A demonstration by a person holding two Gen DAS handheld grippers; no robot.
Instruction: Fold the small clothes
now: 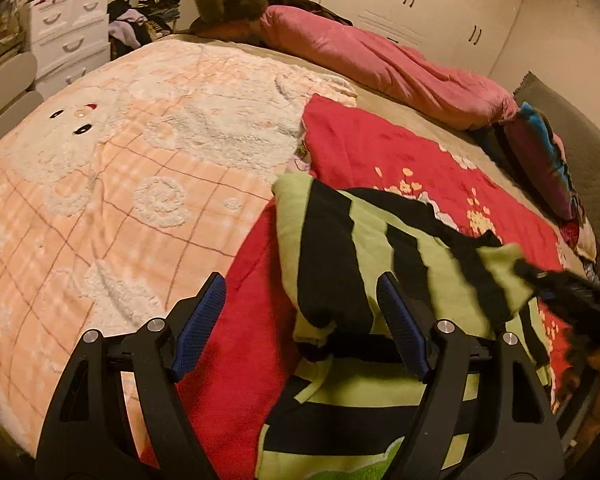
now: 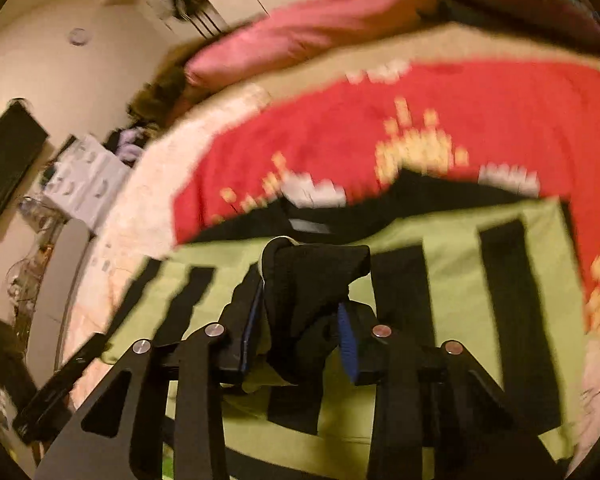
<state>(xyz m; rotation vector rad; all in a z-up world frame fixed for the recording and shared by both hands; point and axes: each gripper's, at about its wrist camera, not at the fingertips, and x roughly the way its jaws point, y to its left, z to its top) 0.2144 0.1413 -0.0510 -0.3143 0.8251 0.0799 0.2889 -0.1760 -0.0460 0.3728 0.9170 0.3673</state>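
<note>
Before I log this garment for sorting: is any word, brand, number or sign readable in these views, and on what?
None can be read.
The small grey tag at the black collar of the green-and-black striped garment is too blurred to read.
The red blanket and the peach blanket carry only pictures, no lettering.

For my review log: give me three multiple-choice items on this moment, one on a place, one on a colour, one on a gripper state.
1. The striped garment lies on:
A. a red blanket
B. a chair
C. the floor

2. Its stripes are:
A. white and blue
B. green and black
C. red and yellow

3. The right gripper is:
A. wide open
B. out of view
C. shut on cloth

Key: 1 A, red shows around the garment. 2 B, both views show green and black bands. 3 C, a black bunch of the garment sits pinched between its pads.
</note>
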